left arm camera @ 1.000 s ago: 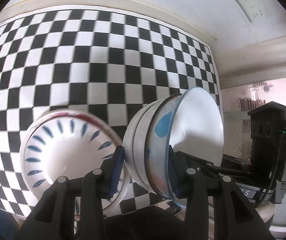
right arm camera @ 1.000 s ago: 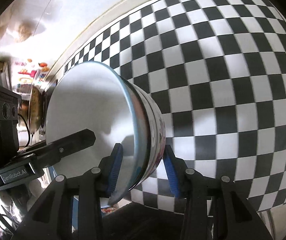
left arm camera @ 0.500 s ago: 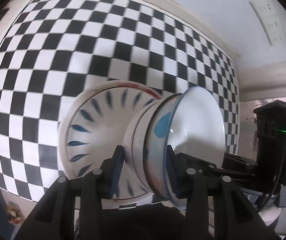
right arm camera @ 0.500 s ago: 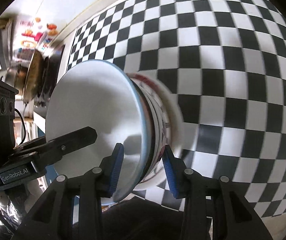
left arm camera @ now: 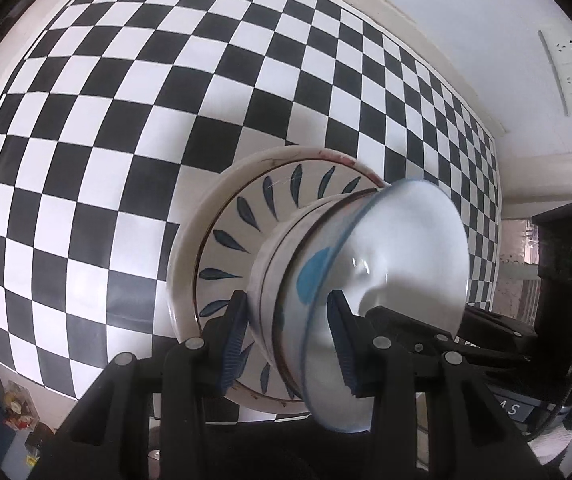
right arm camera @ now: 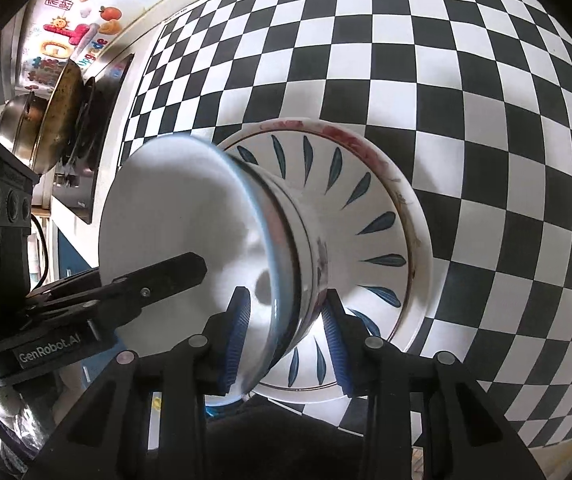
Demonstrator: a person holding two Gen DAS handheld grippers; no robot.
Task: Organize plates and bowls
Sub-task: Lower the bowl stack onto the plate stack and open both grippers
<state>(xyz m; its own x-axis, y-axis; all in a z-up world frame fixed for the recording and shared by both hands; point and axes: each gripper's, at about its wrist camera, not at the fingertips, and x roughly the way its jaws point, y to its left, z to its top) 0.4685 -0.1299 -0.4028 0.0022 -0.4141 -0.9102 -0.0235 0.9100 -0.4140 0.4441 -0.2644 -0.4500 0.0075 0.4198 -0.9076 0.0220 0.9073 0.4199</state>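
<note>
Gripping the stacked bowls [left arm camera: 350, 280] from opposite rims, you hold them with both tools over the leaf-pattern plate [left arm camera: 241, 216] on the checkered table [left arm camera: 125, 120].

Left wrist view: the left gripper [left arm camera: 286, 340] has its blue pads [left arm camera: 233, 340] closed across the stack wall at lower centre. The stack's axis runs from upper right toward the plate at centre left, so the foot lies beyond the fingers, toward the plate. The right gripper [left arm camera: 426, 320] enters from the right edge.

Right wrist view: the right gripper [right arm camera: 286, 332] clamps the same rim at lower centre, and the plate sits to the right of the stack. The foot appears to touch or nearly touch the plate's well; motion blur prevents confirmation. The left gripper [right arm camera: 173, 272] pinches the far rim at centre left.

Judgement: both tools are equally near; advance along the stack's axis to seat it.
</note>
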